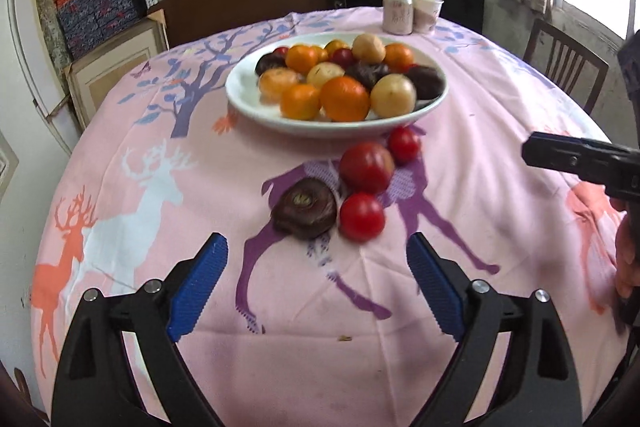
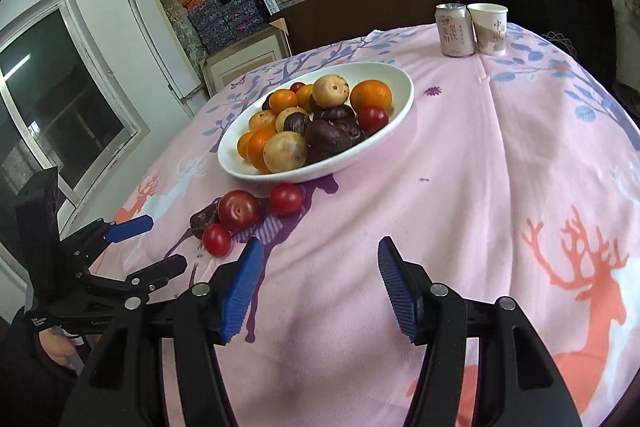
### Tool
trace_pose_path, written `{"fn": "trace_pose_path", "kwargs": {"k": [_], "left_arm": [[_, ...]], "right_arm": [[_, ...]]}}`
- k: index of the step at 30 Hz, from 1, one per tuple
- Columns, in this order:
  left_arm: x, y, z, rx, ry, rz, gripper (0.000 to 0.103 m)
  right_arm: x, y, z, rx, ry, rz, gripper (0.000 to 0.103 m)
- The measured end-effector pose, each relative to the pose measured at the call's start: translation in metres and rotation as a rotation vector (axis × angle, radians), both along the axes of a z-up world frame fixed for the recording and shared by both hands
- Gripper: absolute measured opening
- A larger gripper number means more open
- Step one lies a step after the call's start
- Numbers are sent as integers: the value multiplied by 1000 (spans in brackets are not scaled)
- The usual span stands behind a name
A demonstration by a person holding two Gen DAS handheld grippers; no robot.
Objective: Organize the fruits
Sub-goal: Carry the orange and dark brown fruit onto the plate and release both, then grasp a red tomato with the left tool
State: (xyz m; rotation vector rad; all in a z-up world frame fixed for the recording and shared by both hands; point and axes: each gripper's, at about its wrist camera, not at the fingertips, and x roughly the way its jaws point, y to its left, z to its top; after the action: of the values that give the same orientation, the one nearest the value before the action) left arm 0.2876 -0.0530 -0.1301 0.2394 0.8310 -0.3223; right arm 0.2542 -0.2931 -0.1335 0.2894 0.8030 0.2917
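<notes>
Blue-padded jaws of the left gripper (image 1: pixel 316 283) and right gripper (image 2: pixel 320 287) are seen spread apart, nothing held. Just beyond, on the pink tablecloth (image 1: pixel 480 131), three red fruits (image 1: pixel 367 167) and a dark fruit (image 1: pixel 304 213) are clustered beside the white bowl (image 1: pixel 244 95), which is heaped with fruit.

left tool (image 1: pixel 318 263): black frame, 2 blue ribbed pads, silver screw heads | right tool (image 2: pixel 320 279): same black frame, blue ribbed pads, silver screws | small white lettering on left tool's body
</notes>
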Motion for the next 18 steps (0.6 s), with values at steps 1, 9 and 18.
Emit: {"fn": "trace_pose_path", "kwargs": {"k": [1,9,18], "left_arm": [[2,3,-2,-5,2,12,89],[9,2,-5,12,-11,-1,89],[6,-40,-18,81,14,-98,40]], "right_arm": [[-1,1,-3,-5,4,1,60],[1,0,-13,16,29,-2,61],[2,-3,-16,42,41,-2,61]]}}
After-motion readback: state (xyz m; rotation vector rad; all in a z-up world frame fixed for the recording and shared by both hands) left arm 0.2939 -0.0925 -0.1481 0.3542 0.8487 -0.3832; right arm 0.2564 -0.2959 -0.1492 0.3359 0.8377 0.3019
